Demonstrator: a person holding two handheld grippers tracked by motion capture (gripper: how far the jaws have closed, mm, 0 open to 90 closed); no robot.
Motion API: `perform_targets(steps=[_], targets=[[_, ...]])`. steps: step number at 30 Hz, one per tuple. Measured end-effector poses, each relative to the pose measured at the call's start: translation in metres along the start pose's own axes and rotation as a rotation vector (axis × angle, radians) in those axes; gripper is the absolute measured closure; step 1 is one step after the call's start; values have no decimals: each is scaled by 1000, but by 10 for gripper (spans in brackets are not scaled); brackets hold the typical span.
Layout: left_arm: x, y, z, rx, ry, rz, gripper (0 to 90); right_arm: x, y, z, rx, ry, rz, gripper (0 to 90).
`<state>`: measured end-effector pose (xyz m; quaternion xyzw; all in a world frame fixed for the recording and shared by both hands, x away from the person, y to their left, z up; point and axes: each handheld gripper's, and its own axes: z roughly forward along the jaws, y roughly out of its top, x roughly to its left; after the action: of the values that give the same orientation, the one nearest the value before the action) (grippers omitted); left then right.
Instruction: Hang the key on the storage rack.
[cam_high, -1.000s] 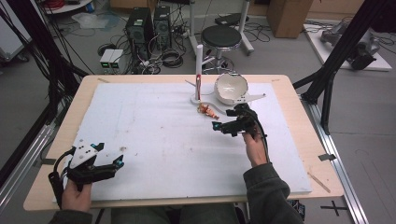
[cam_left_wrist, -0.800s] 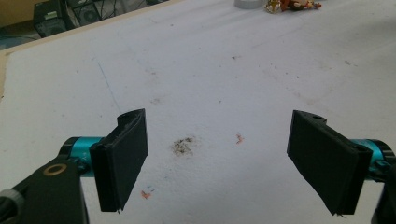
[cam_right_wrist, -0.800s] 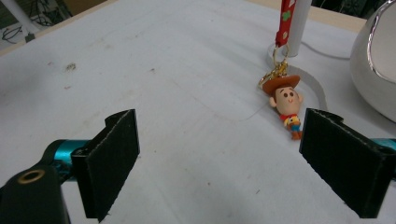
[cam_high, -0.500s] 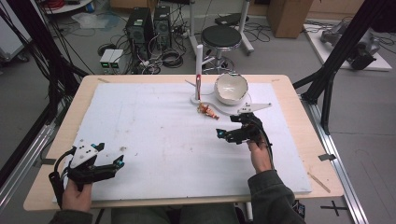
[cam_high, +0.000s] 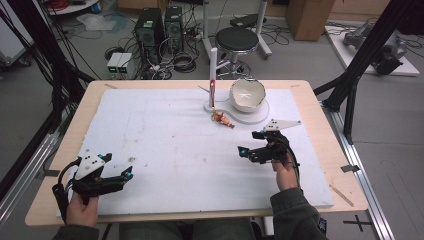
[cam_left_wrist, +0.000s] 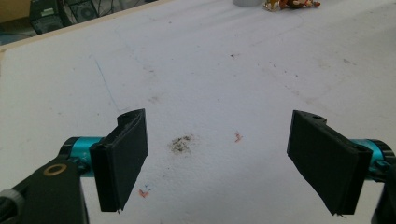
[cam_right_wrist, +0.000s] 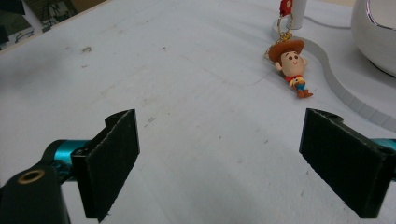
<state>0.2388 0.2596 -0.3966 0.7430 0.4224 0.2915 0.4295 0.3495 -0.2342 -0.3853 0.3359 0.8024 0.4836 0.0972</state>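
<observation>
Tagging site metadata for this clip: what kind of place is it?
Probably a robotics lab's data-capture station, not a home: black frame struts flank the table, desktop computers and loose cables sit on the floor, and a white mat covers the tabletop.

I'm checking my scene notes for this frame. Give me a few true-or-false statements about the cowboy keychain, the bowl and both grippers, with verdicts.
1. The right gripper holds the cowboy figure keychain. False: its jaws are open and empty, and the figure lies on the white mat ahead of it.
2. The left gripper is open over bare mat. True.
3. The white bowl lies at the near left corner. False: it sits at the far side, right of the white post.
4. The figure wears a brown hat. True.
</observation>
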Motion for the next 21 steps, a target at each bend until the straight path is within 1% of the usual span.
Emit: perform_targets(steps=[2,7,8,11,13,14,17,18,21], targets=[[0,0,0,0,1,0,209,1,-2,-4,3,7,-5,111],[0,0,-1,0,-4,0,208,2,-11,-13,14,-4,-20,111],[-1,0,0,-1,-3,-1,208,2,-13,-15,18,-3,-16,111],[-1,0,0,2,-6,0,208,2,-18,-21,16,-8,-11,110],[-1,0,0,2,-11,4,208,2,-20,-25,11,-21,-13,110],[-1,0,0,1,-14,3,208,2,-22,-27,8,-23,-17,110],[-1,0,-1,3,-17,8,208,2,-25,-32,2,-27,-7,111],[-1,0,0,-1,-18,4,209,2,-26,-33,1,-28,-9,110],[-1,-1,-1,3,-21,8,208,2,-29,-38,-5,-35,-7,110]])
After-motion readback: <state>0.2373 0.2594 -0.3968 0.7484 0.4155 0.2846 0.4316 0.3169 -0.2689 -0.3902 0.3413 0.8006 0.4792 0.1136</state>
